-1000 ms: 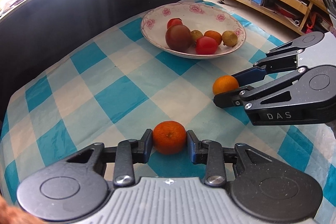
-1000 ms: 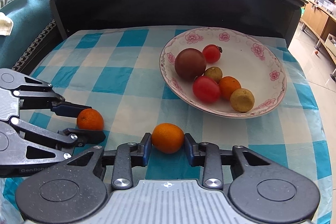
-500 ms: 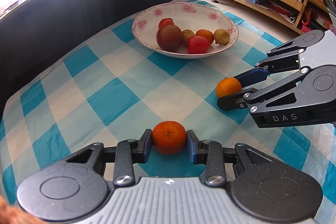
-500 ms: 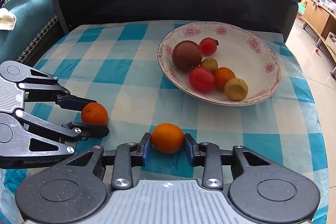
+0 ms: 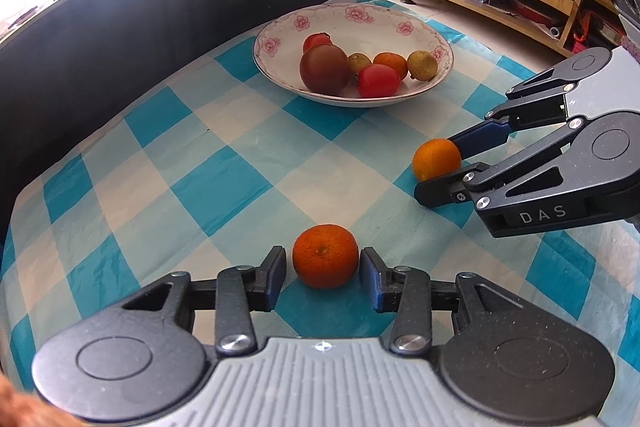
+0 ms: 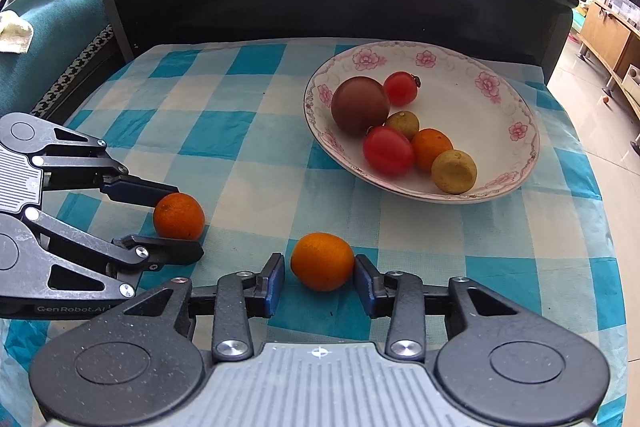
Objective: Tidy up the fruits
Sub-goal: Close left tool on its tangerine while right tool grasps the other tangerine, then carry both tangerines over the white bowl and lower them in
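The checked cloth point(image 5: 224, 183) fills the frame, with the bowl point(image 5: 404, 27) at upper centre already holding six fruits. At lower centre of each wrist view a mandarin lies on the cloth between spreading pads. The left gripper point(image 5: 323, 269) is opening, with gaps either side of its mandarin point(image 5: 325, 261). The right gripper point(image 6: 319, 277) is opening round the other mandarin point(image 6: 322, 261), whose right pad looks barely clear. Freed round fruit may roll off; a retreating finger could nudge it.

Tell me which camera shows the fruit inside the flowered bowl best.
The right wrist view: it looks down into the flowered bowl, so all six fruits show separately. The left wrist view sees the bowl from farther and lower, where the big dark fruit partly covers the fruit behind it.
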Action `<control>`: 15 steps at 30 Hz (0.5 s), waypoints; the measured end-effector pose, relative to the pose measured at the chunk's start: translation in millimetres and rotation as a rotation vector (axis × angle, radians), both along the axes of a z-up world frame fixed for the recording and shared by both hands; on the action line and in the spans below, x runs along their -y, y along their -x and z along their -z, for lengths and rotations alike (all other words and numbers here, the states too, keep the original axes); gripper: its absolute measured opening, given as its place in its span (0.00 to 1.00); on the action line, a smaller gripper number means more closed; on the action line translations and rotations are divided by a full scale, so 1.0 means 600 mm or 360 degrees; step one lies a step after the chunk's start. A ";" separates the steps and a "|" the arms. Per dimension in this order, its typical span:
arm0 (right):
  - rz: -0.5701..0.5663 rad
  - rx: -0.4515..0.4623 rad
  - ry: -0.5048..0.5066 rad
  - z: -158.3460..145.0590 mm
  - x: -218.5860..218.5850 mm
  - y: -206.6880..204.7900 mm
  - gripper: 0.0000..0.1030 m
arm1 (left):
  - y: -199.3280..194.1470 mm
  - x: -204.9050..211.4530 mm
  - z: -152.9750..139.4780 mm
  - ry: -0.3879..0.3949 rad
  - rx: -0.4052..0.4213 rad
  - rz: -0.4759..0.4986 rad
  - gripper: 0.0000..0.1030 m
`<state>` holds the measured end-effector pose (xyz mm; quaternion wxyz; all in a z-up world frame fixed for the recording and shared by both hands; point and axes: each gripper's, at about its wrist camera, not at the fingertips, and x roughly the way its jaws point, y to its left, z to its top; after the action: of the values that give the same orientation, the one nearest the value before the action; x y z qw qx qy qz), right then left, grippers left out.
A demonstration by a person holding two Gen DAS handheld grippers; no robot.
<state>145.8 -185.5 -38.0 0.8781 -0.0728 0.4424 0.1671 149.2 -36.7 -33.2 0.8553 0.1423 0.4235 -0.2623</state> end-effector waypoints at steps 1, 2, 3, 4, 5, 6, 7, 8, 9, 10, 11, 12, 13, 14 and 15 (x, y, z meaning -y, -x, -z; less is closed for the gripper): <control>0.0002 -0.0002 -0.0003 0.000 0.000 0.000 0.32 | 0.000 0.000 0.000 -0.0001 -0.0001 0.0001 0.48; 0.0005 -0.0004 -0.0006 0.000 0.001 -0.001 0.32 | 0.000 0.000 0.000 -0.0002 -0.0003 0.0001 0.47; 0.0008 -0.0006 -0.0011 0.000 0.002 -0.001 0.32 | 0.000 0.001 0.000 -0.0003 -0.0004 0.0001 0.47; 0.0013 -0.0009 -0.0018 0.000 0.003 -0.001 0.32 | 0.000 0.001 0.000 -0.0005 -0.0004 0.0002 0.47; 0.0016 -0.0010 -0.0022 0.000 0.004 -0.001 0.32 | -0.001 0.001 0.000 -0.0004 -0.0009 0.0001 0.47; 0.0016 -0.0009 -0.0023 -0.001 0.004 -0.002 0.32 | -0.001 0.001 0.000 -0.0003 -0.0013 0.0000 0.47; 0.0020 0.0000 -0.0019 0.000 0.004 -0.001 0.32 | -0.001 0.001 0.000 -0.0004 -0.0015 0.0002 0.47; 0.0026 0.0007 -0.0009 0.000 0.004 -0.001 0.32 | -0.001 0.001 0.000 -0.0006 -0.0013 0.0004 0.47; 0.0025 0.0006 -0.0009 0.000 0.004 -0.002 0.32 | -0.001 0.002 -0.001 -0.0007 -0.0012 0.0004 0.47; 0.0029 0.0004 -0.0014 0.000 0.005 -0.002 0.32 | 0.000 0.002 -0.001 -0.0007 -0.0013 0.0006 0.46; 0.0034 0.0005 -0.0015 -0.001 0.005 -0.003 0.32 | 0.000 0.002 -0.001 -0.0007 -0.0014 0.0008 0.45; 0.0034 0.0007 -0.0013 0.000 0.005 -0.003 0.32 | 0.000 0.003 -0.001 -0.0006 -0.0016 0.0010 0.44; 0.0033 0.0007 -0.0011 0.000 0.005 -0.003 0.32 | 0.001 0.004 -0.001 -0.0009 -0.0014 0.0010 0.43; 0.0032 0.0006 -0.0009 0.000 0.005 -0.003 0.32 | 0.001 0.005 -0.002 -0.0015 -0.0011 0.0012 0.42; 0.0032 0.0005 -0.0008 -0.001 0.005 -0.002 0.32 | 0.000 0.005 -0.002 -0.0020 -0.0010 0.0012 0.41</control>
<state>147.3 -188.3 -37.7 0.8807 -0.0663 0.4412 0.1592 149.0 -39.9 -32.0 0.8521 0.1483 0.4273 -0.2633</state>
